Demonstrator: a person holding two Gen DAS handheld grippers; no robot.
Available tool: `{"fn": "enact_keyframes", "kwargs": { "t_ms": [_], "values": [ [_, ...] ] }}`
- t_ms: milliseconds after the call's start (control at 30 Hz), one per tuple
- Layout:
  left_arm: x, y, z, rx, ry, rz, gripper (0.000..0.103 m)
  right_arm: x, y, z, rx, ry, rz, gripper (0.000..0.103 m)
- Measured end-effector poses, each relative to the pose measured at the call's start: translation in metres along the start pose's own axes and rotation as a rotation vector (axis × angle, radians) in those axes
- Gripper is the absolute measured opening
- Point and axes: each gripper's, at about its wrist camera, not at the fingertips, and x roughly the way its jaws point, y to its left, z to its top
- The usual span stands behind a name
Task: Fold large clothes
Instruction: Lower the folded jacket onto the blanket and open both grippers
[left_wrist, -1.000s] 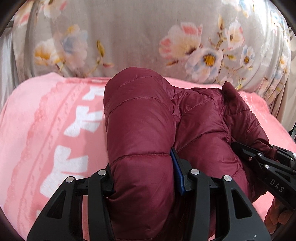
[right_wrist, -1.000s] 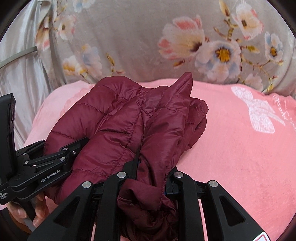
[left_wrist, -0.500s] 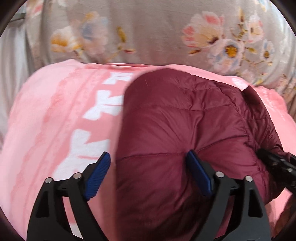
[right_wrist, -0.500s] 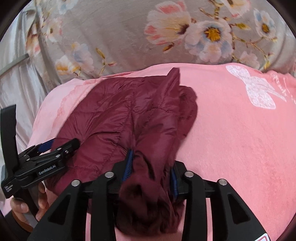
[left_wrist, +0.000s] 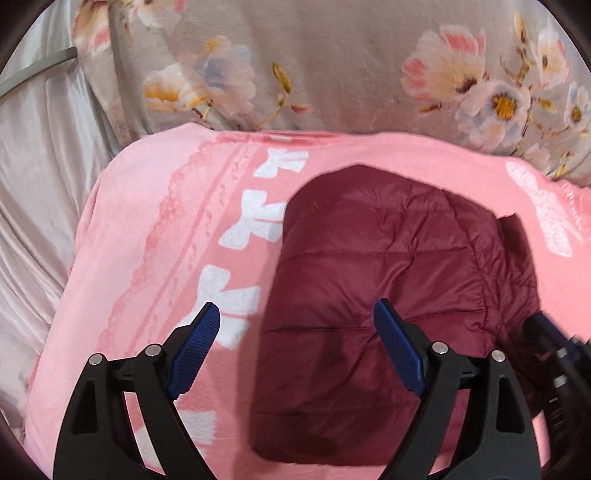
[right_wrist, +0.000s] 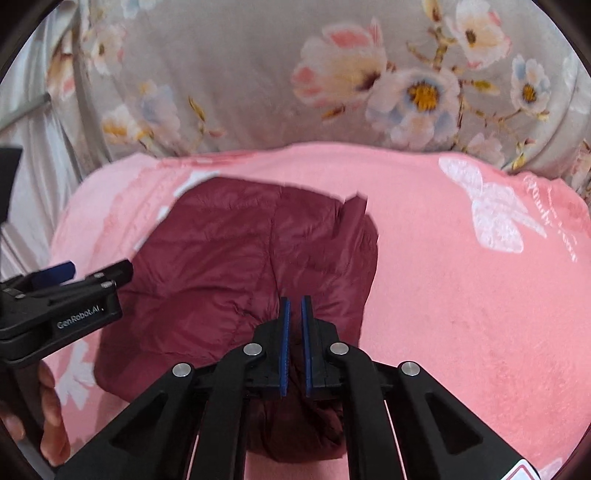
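Observation:
A maroon quilted puffer jacket (left_wrist: 388, 258) lies folded into a compact block on a pink blanket (left_wrist: 147, 258). My left gripper (left_wrist: 295, 306) hovers just above the jacket's near left part, open wide, blue pads clear of the fabric. In the right wrist view the jacket (right_wrist: 240, 258) lies under my right gripper (right_wrist: 295, 298), whose jaws are closing to a narrow slit with nothing between them. The left gripper (right_wrist: 92, 271) shows at that view's left edge, a hand (right_wrist: 48, 406) below it. The right gripper's dark, blurred body is at the left wrist view's right edge.
The pink blanket (right_wrist: 443, 277) with white bow prints spreads to the right of the jacket. Behind it rises a grey floral fabric (left_wrist: 332, 74). A silvery satin cloth (left_wrist: 37, 184) hangs along the left side.
Both grippers let go of the jacket and rose a little. The left opened wide; the right opened, then shut with nothing in it. The jacket dropped flat onto the blanket.

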Motion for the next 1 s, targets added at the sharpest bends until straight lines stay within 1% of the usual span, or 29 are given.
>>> {"fn": "enact_keyframes", "kwargs": {
  "t_ms": [67,133,167,567,767,900,967,1000],
  "values": [
    [0.014,-0.007,-0.003,0.003,0.033,0.007,0.083,0.011,-0.001,-0.008,0.005,0.022,-0.015,0.004],
    [0.029,-0.012,-0.009,0.002,0.064,0.007,0.083,0.018,-0.004,-0.014,0.017,0.038,-0.013,0.004],
    [0.034,-0.013,-0.012,-0.001,0.066,0.005,0.084,0.02,-0.005,-0.017,0.019,0.039,-0.012,0.004],
    [0.049,-0.019,-0.028,0.0,0.034,0.017,0.086,0.033,-0.008,-0.026,0.037,0.035,-0.009,0.003],
    [0.052,-0.02,-0.03,0.001,0.027,0.019,0.087,0.035,-0.008,-0.028,0.045,0.03,-0.003,0.003],
    [0.053,-0.021,-0.031,0.002,0.018,0.023,0.087,0.033,-0.007,-0.027,0.028,0.02,-0.011,0.003],
    [0.051,-0.02,-0.032,-0.005,0.011,0.016,0.087,0.027,-0.007,-0.028,0.037,0.004,-0.002,0.005],
    [0.047,-0.017,-0.033,-0.013,0.006,0.003,0.087,0.02,-0.008,-0.028,0.047,-0.009,0.013,0.01]
  ]
}}
